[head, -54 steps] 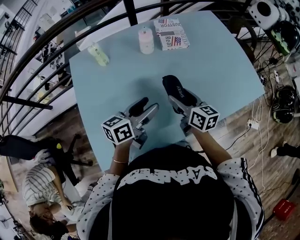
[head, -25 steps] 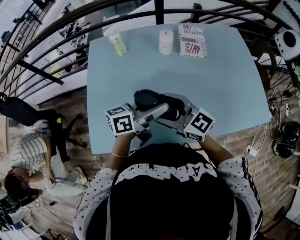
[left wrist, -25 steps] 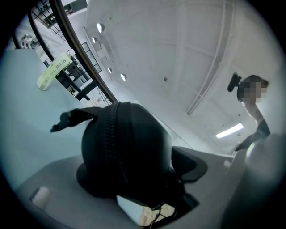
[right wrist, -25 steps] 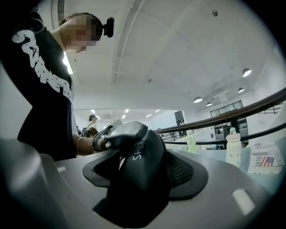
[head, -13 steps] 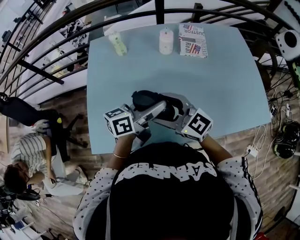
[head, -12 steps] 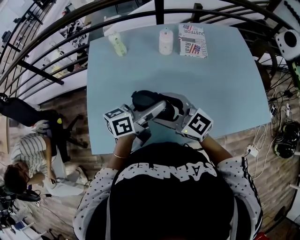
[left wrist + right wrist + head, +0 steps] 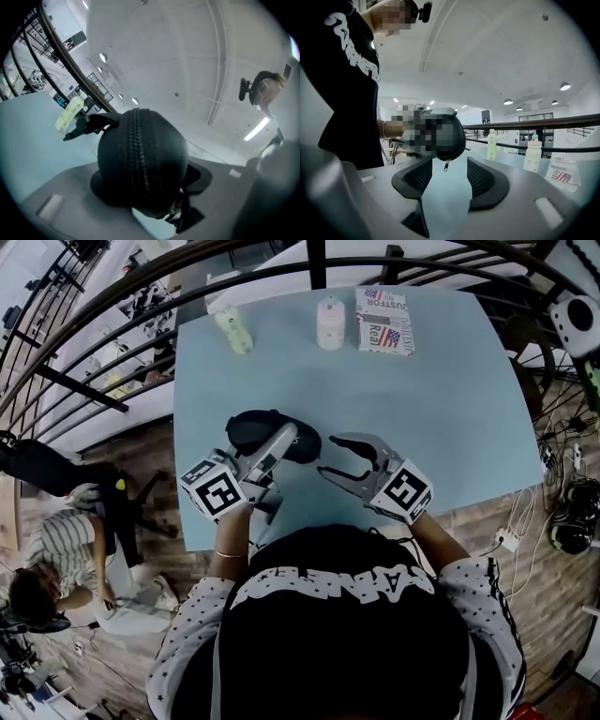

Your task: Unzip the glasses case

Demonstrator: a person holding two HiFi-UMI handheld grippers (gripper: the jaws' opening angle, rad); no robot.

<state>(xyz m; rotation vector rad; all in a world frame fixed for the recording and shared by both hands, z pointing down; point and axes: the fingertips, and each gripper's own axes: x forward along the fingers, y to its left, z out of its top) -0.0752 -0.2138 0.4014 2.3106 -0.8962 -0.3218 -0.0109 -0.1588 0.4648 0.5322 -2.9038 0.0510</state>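
Now, left tongs (image 7: pixel 286 439) clamped on glasses case (image 7: pixel 251 430)

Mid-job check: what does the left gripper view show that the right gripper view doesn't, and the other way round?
Left only: the zipper teeth running up the glasses case, clamped in the left gripper. Right only: the right gripper, fingers just closing with nothing between them, the white bottle and the printed box. Both: the glasses case, green bottle, blue table.
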